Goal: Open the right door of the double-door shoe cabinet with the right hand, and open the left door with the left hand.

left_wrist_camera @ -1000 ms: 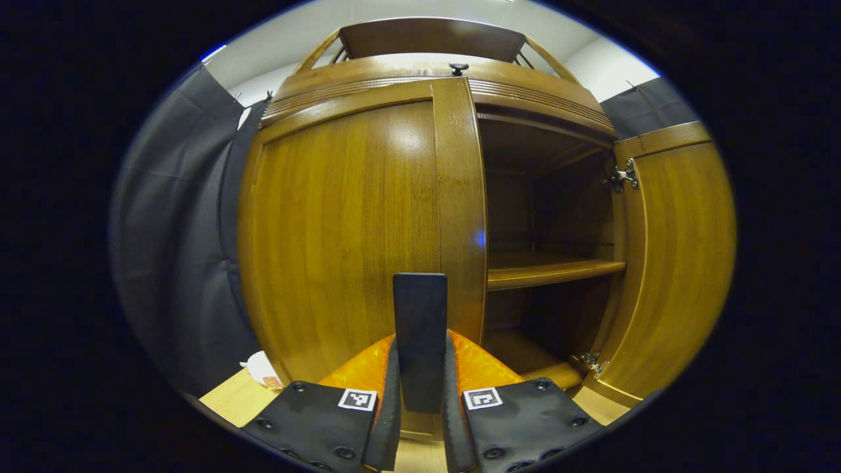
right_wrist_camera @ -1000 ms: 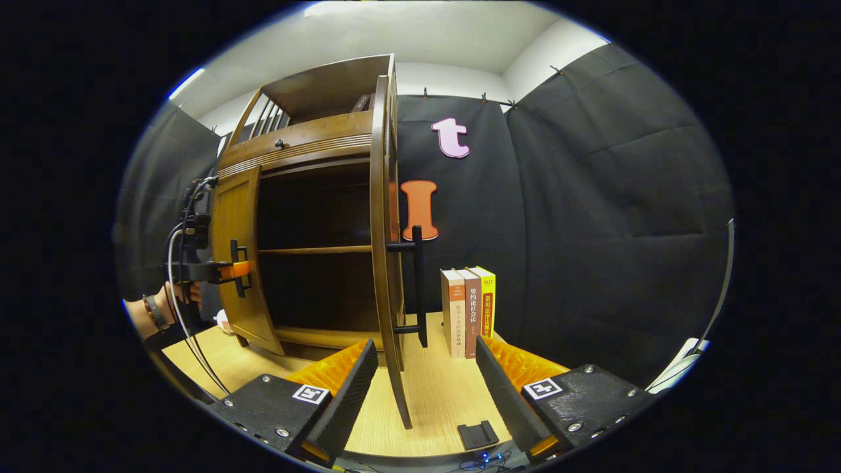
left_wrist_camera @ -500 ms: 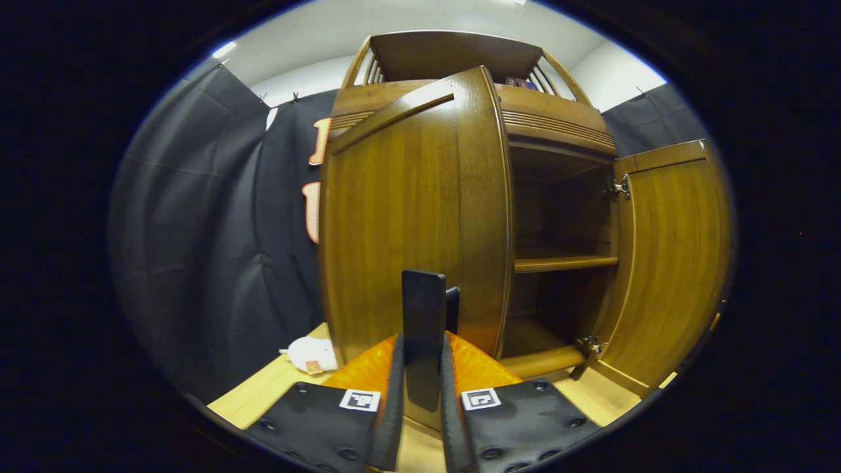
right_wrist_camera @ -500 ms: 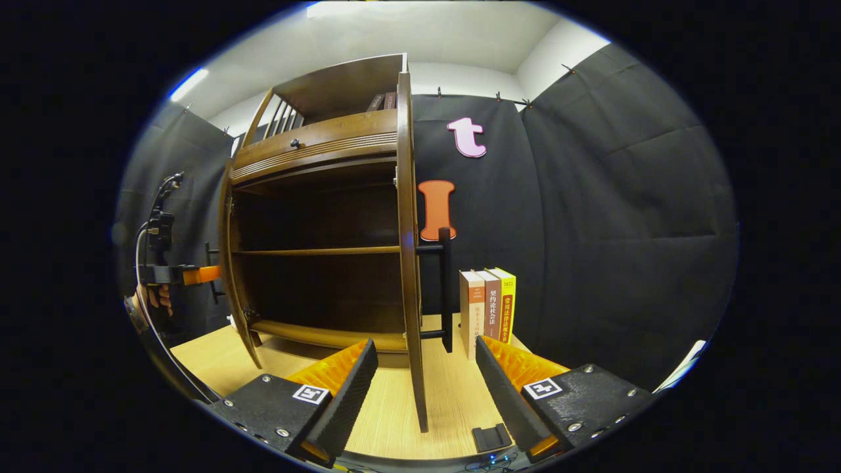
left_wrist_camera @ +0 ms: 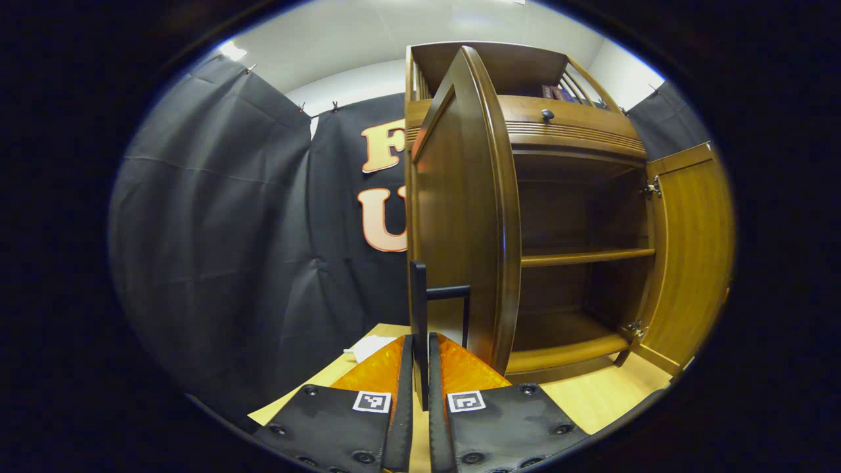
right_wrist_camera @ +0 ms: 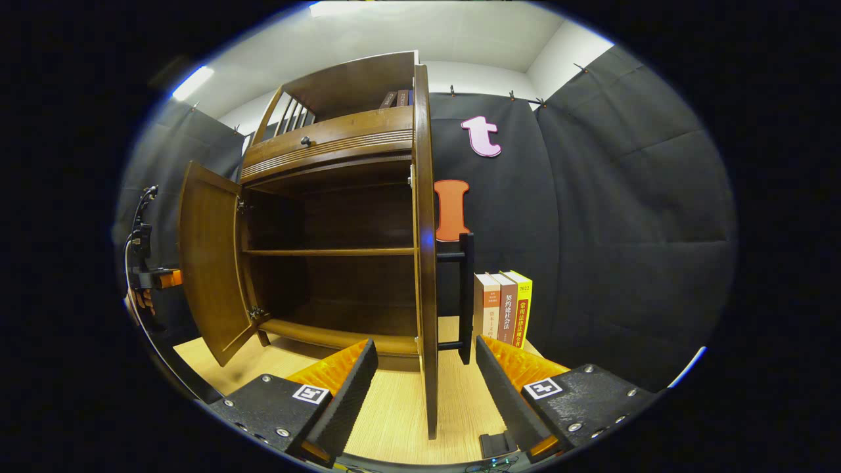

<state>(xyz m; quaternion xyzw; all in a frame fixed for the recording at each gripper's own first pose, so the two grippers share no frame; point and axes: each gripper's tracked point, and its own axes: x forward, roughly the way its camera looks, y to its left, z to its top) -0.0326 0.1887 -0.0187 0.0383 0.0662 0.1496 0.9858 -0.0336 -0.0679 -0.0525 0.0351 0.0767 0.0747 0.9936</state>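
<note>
Two doors of the shoe cabinet (left_wrist_camera: 565, 131) are standing open, so the task is looking close to finished. In the left gripper view, the left gripper (left_wrist_camera: 420, 374) is pinching the black bar handle (left_wrist_camera: 418, 309) of the left door (left_wrist_camera: 460, 217), both fingers pressing on it, and the door is standing edge-on, swung well out from the shelves; the right door (left_wrist_camera: 690, 249) is showing at far right, open. In the right gripper view, the right gripper (right_wrist_camera: 420, 387) is hanging with fingers spread wide, gripping nothing, the right door's edge between them and its handle (right_wrist_camera: 465, 295) just beyond; books (right_wrist_camera: 502, 309) are standing at right. Next, I judge, the left fingers need releasing and backing straight off without dragging the door.
</note>
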